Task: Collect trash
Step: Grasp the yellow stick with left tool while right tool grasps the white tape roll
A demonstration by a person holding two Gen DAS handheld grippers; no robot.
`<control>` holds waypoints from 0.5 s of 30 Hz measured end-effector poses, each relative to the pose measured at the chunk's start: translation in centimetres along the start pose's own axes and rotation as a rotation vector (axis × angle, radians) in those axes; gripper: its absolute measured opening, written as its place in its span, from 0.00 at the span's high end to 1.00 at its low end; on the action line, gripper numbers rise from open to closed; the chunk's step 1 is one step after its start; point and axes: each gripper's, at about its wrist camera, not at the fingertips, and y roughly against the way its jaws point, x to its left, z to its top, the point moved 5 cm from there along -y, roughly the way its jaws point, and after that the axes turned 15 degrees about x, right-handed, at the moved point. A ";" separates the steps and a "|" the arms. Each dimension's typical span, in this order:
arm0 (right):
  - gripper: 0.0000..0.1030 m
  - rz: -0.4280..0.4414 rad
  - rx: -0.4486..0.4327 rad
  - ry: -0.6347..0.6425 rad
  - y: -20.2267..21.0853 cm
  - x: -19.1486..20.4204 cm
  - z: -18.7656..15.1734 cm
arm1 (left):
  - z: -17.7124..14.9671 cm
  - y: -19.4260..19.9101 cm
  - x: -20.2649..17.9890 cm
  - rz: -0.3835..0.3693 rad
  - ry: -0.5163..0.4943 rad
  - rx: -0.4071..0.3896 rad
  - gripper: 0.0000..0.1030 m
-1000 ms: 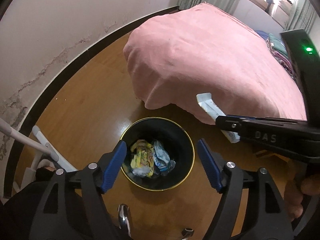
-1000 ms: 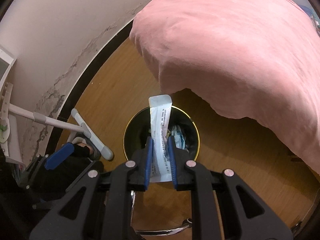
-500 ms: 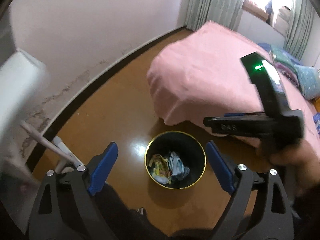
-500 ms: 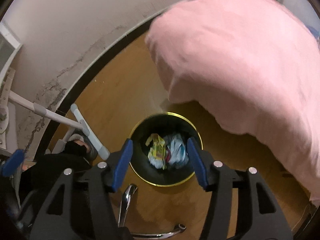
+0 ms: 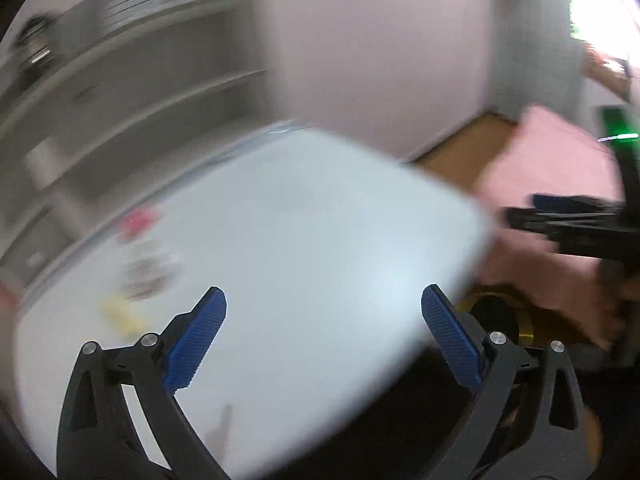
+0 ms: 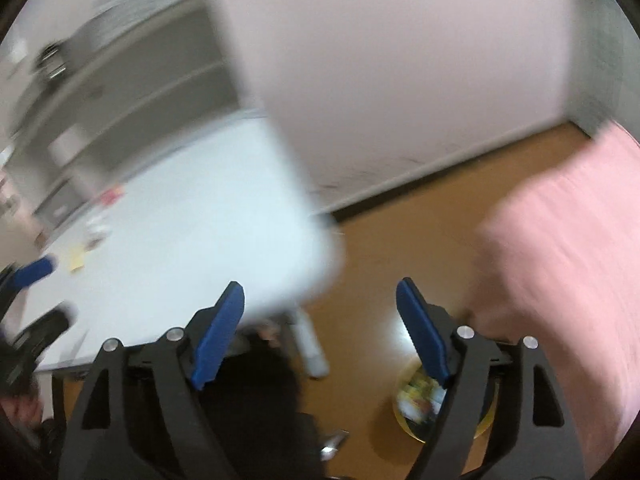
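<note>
Both grippers empty above the table, bin on the floor.

The left gripper (image 5: 322,334) has its jaws wide apart with nothing between them; they have just been opening. The right gripper (image 6: 320,328) has also just been opening, and its jaws stand apart and hold nothing. Under them is a white table (image 5: 304,216) with small blurred scraps (image 5: 146,276) near its far edge. The bin (image 6: 416,400), black with a gold rim, stands on the wood floor (image 6: 400,236) beside the pink bed (image 6: 560,248); it holds yellow and pale wrappers.
</note>
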 end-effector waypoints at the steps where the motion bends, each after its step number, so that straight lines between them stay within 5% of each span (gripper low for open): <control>1: 0.26 0.039 0.015 0.070 -0.9 3.6 1.3 | -0.4 -0.4 2.3 0.022 0.043 0.012 0.08; 6: 0.26 0.136 0.090 0.274 -5.2 15.8 5.6 | -4.9 -2.3 15.0 0.024 0.381 0.082 0.08; 10: 0.26 0.160 0.130 0.406 -8.6 24.1 8.3 | -8.1 -2.5 20.0 0.021 0.500 0.119 0.08; 15: 0.27 0.153 0.172 0.516 -12.8 30.7 10.9 | -9.6 -2.7 21.8 0.024 0.555 0.118 0.08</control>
